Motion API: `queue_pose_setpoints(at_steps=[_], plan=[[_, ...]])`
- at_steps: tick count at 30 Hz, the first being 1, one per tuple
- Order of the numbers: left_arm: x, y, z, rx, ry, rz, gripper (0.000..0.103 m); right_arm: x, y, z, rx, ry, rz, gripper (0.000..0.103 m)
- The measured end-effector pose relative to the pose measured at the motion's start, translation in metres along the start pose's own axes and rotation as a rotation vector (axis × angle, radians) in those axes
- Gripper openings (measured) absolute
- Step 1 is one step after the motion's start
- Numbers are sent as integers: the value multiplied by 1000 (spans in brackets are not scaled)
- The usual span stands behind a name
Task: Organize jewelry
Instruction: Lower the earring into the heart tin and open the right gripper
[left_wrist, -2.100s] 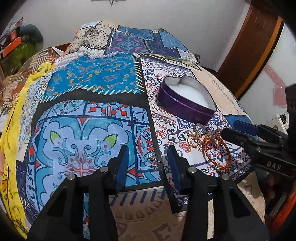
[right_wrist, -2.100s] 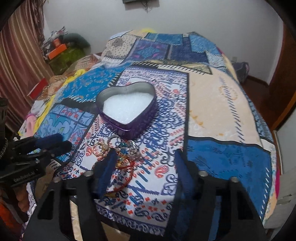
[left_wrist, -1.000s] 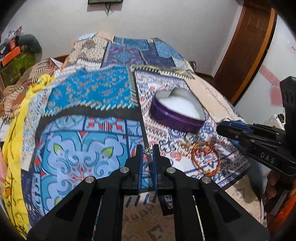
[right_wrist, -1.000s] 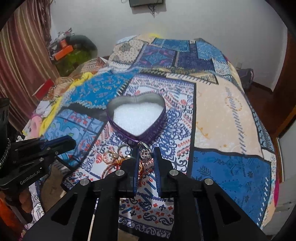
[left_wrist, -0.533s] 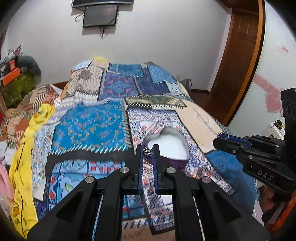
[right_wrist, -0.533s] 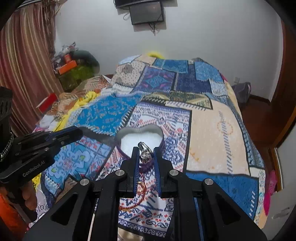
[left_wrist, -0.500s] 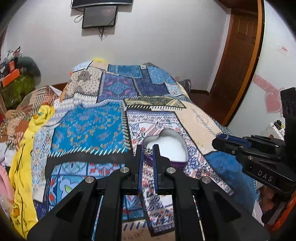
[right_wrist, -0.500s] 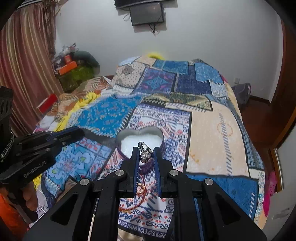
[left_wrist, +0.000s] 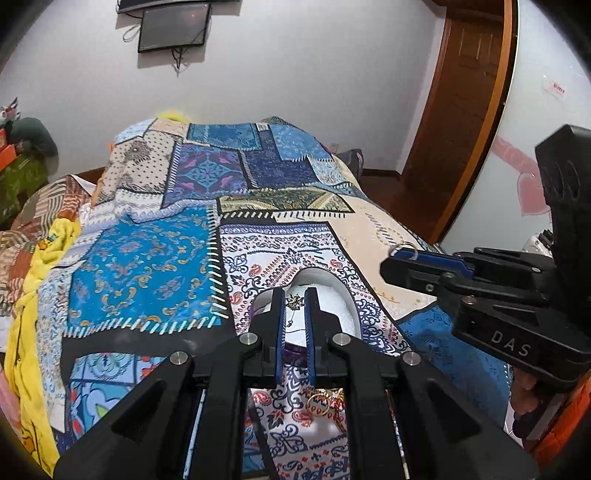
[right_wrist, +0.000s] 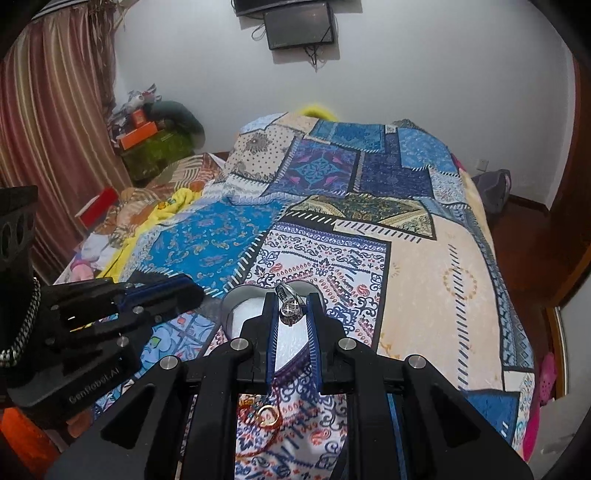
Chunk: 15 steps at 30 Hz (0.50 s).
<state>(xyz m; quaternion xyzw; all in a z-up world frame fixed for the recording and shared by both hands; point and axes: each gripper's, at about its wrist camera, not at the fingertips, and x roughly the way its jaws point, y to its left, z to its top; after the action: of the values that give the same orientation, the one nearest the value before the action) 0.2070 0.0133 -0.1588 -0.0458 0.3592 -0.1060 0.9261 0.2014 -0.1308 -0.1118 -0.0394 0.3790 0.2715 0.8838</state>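
Note:
My left gripper (left_wrist: 294, 301) is shut on a small silver flower-shaped earring (left_wrist: 294, 302), held above the purple heart-shaped box (left_wrist: 334, 299) with its white foam lining. My right gripper (right_wrist: 290, 307) is shut on a silver ring (right_wrist: 290, 302), also raised over the heart-shaped box (right_wrist: 240, 301). In the left wrist view the right gripper (left_wrist: 402, 254) enters from the right with the ring (left_wrist: 402, 246) at its tip. In the right wrist view the left gripper (right_wrist: 162, 290) reaches in from the left. Gold rings and a red-and-gold bangle (right_wrist: 267, 415) lie on the bedspread below, partly hidden by the fingers.
A patchwork bedspread (left_wrist: 147, 266) in blue and cream covers the bed. A yellow cloth (left_wrist: 40, 266) lies along its left side. A wooden door (left_wrist: 461, 110) stands at the right, a curtain (right_wrist: 48, 129) and piled boxes (right_wrist: 144, 129) at the left.
Both grippers closed on their pieces, the earring and the ring, then rose from the bedspread and moved forward until they hang over the heart-shaped box.

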Motion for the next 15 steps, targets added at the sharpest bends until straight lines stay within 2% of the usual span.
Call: queue_pose_setpoints(at_steps=[15], plan=[[42, 6, -3, 13, 97, -36, 8, 45, -6, -6, -40, 140, 55, 14]])
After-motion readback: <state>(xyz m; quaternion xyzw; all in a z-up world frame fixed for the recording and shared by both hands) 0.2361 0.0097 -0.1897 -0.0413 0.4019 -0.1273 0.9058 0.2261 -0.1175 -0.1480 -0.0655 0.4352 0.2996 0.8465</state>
